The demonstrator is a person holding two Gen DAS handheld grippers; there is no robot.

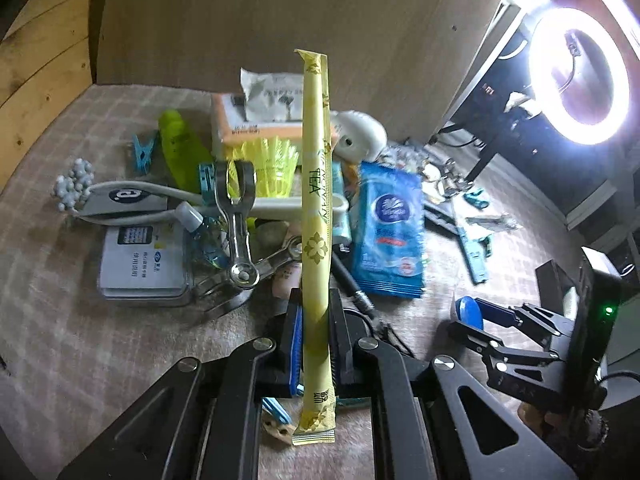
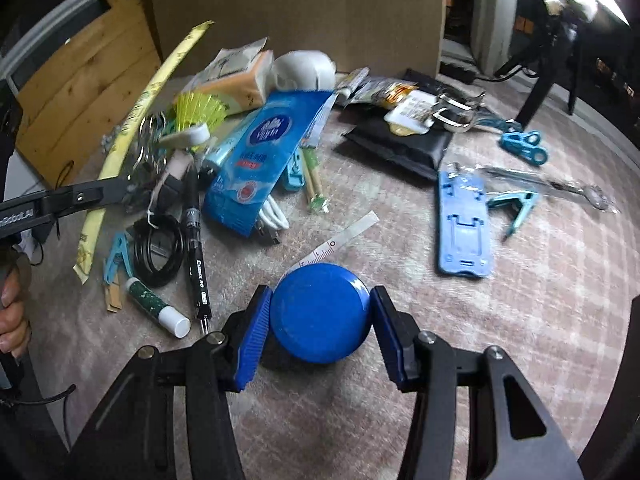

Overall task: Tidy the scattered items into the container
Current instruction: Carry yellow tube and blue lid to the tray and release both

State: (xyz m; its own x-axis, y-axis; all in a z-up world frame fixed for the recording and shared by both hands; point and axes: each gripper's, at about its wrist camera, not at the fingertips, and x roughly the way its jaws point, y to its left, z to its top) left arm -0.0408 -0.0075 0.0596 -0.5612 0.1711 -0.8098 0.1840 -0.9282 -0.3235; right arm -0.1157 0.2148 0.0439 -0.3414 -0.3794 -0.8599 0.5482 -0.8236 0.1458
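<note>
My left gripper (image 1: 315,340) is shut on a long yellow tea stick packet (image 1: 315,216), held upright above the cloth; the packet also shows in the right wrist view (image 2: 136,116). My right gripper (image 2: 318,320) is shut on a round blue tape measure (image 2: 319,312) with its white tape (image 2: 340,240) pulled out; the jaws press both its sides. The right gripper shows at the lower right of the left wrist view (image 1: 480,320). A clear plastic container (image 1: 144,268) with a printed card lies at the left, among the pile.
Scattered on the checked cloth: blue wipes pack (image 2: 264,148), yellow shuttlecock (image 1: 272,164), tissue pack (image 1: 256,120), metal clamp (image 1: 236,220), black pen (image 2: 196,236), blue phone stand (image 2: 464,224), teal clips (image 2: 520,144), black pouch (image 2: 400,144). A ring light (image 1: 580,76) glares at right.
</note>
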